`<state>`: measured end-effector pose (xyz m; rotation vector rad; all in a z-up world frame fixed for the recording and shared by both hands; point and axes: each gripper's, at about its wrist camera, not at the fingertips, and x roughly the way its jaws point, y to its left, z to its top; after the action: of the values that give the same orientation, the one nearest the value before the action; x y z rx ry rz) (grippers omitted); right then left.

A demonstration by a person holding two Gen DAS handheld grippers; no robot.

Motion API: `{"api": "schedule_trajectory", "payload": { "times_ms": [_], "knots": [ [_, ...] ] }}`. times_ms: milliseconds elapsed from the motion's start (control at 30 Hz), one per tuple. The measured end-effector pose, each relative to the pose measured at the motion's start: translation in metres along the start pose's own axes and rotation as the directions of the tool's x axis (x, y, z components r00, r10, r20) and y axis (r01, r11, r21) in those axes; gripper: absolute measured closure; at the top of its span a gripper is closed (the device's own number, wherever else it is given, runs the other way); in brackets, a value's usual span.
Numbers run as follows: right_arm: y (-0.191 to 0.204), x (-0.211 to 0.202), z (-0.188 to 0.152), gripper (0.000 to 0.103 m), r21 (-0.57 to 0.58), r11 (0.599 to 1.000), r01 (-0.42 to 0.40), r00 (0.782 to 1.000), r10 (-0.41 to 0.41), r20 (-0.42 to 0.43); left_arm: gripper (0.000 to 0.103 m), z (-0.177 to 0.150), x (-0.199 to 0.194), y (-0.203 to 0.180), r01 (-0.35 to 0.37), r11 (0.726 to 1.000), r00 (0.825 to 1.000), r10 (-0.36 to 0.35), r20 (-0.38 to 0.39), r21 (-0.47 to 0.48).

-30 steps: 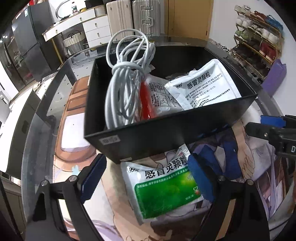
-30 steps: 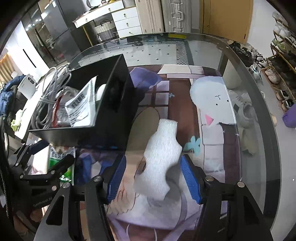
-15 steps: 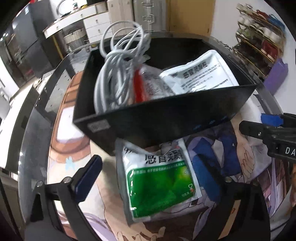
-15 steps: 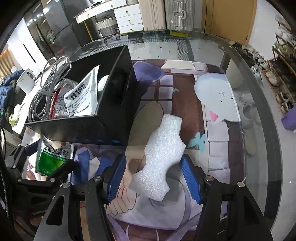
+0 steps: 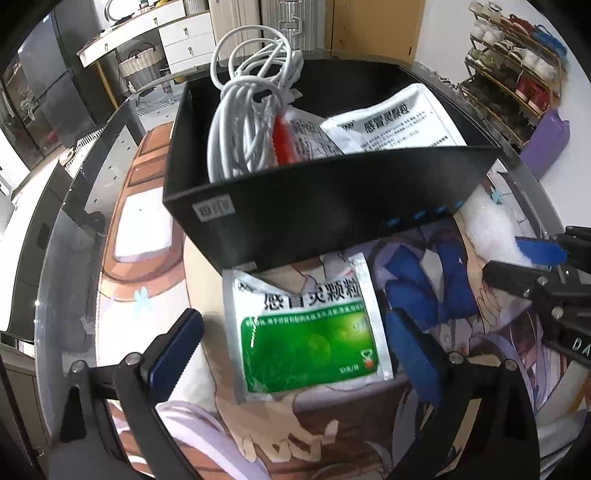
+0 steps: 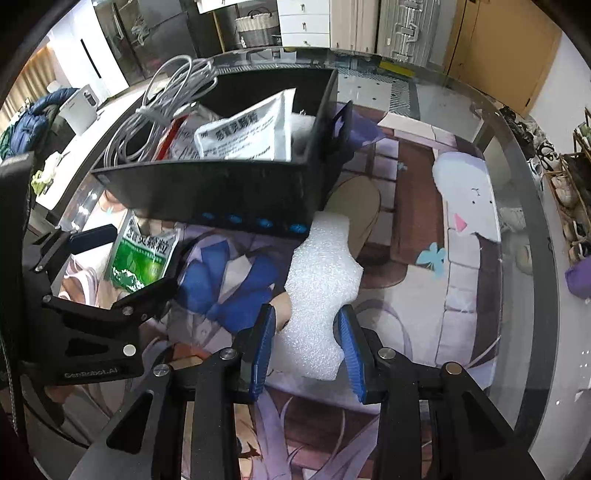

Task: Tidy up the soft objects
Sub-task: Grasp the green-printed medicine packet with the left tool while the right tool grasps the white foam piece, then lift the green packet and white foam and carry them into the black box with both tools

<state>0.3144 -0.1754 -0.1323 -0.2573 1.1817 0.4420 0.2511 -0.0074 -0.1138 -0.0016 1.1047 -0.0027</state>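
A green-and-white sachet [image 5: 306, 328] lies flat on the printed mat, just in front of the black box [image 5: 303, 206]. My left gripper [image 5: 295, 354] is open, its blue pads on either side of the sachet, not touching it. The sachet also shows in the right wrist view [image 6: 142, 254]. A white foam piece [image 6: 317, 295] lies on the mat to the right of the box [image 6: 229, 192]. My right gripper [image 6: 306, 350] is shut on the near end of the foam piece. The box holds a white cable coil [image 5: 251, 122] and white sachets [image 5: 391, 122].
The glass table edge [image 6: 532, 206] curves round on the right. A shoe rack [image 5: 517, 66] stands beyond the table. Drawers and suitcases [image 5: 207, 33] stand behind. The left gripper body [image 6: 74, 314] sits close to the left of the right gripper.
The left gripper has drawn back, so the whole sachet now shows between its pads. The right gripper has moved in over the foam and its pads have closed onto it.
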Motion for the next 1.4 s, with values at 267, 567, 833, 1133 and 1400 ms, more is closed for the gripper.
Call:
{"api": "schedule_trajectory", "payload": {
  "times_ms": [267,567,833,1133,1400],
  "knots": [
    [0.004,-0.001,-0.010,0.067,-0.021,1.000,-0.022,0.999,0.022,-0.030,0.009,-0.003,-0.004,-0.002,0.014,1.000,1.000,-0.014,-0.009,0.009],
    [0.038,-0.007,-0.031,0.067,-0.110,0.993,-0.033,0.999,0.031,-0.025,0.049,-0.007,-0.017,-0.004,0.069,0.994,0.998,-0.068,-0.015,0.088],
    [0.044,-0.007,-0.032,0.063,-0.101,0.994,-0.039,0.999,0.038,-0.009,0.067,-0.015,-0.039,-0.005,0.094,0.984,0.995,-0.098,0.020,0.151],
    [0.033,-0.004,-0.022,0.074,-0.060,0.996,-0.058,0.998,0.059,0.002,0.069,-0.022,-0.055,-0.015,0.108,0.978,0.991,-0.121,0.058,0.181],
    [0.039,-0.033,-0.029,0.076,-0.091,0.994,-0.064,0.996,0.070,0.064,0.069,-0.022,-0.071,-0.009,0.090,0.981,0.988,-0.109,0.107,0.174]
  ]
}}
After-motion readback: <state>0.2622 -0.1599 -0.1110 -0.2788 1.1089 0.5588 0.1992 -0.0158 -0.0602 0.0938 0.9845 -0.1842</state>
